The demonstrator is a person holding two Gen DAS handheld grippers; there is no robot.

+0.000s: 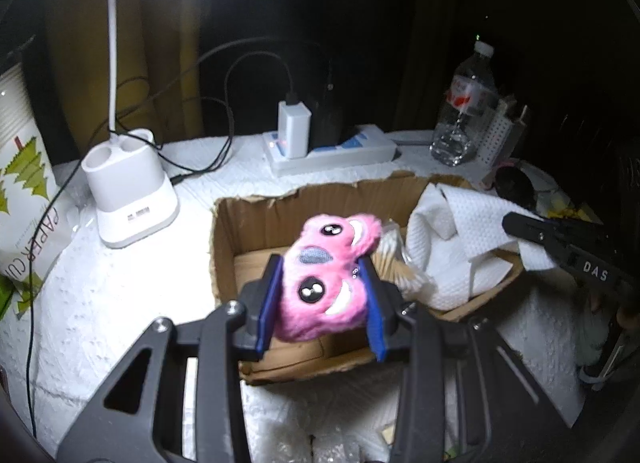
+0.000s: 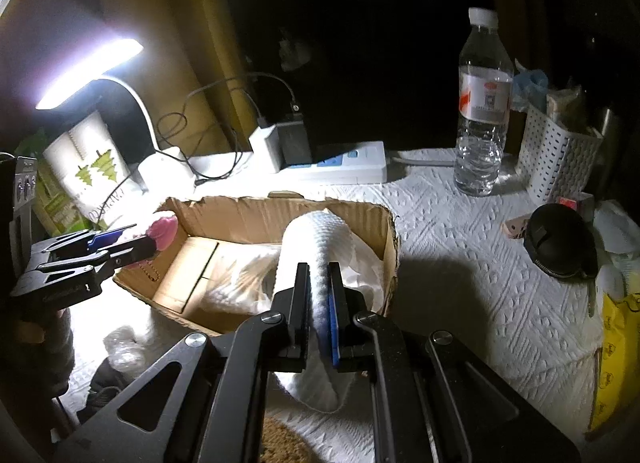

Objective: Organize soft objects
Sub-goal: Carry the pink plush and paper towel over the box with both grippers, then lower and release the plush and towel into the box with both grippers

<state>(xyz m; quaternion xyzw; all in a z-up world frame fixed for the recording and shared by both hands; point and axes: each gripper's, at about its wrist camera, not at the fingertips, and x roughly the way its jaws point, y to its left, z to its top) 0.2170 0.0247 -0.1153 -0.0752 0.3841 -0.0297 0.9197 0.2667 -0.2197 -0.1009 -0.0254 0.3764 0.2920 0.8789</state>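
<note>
A pink plush toy [image 1: 326, 275] with two round eyes is clamped between the blue pads of my left gripper [image 1: 320, 283], which hangs over the left half of an open cardboard box [image 1: 256, 223]. The right wrist view shows that same gripper [image 2: 148, 241] at the box's left rim [image 2: 240, 203], the pink toy [image 2: 163, 231] sticking out of it. My right gripper [image 2: 319, 283] is shut on a white quilted cloth [image 2: 316, 247] that arches up over the box's right half. More of this white cloth [image 1: 460, 231] fills that side, with the right gripper [image 1: 516, 223] beside it.
A white lamp base [image 1: 132, 191] and its lit head [image 2: 88, 75] stand at the left by a paper-cup sleeve [image 1: 28, 199]. Behind the box lie a power strip [image 1: 332, 151] with chargers and cables, a water bottle [image 2: 482, 111], a white perforated basket [image 2: 556, 159] and a black pouch [image 2: 560, 243].
</note>
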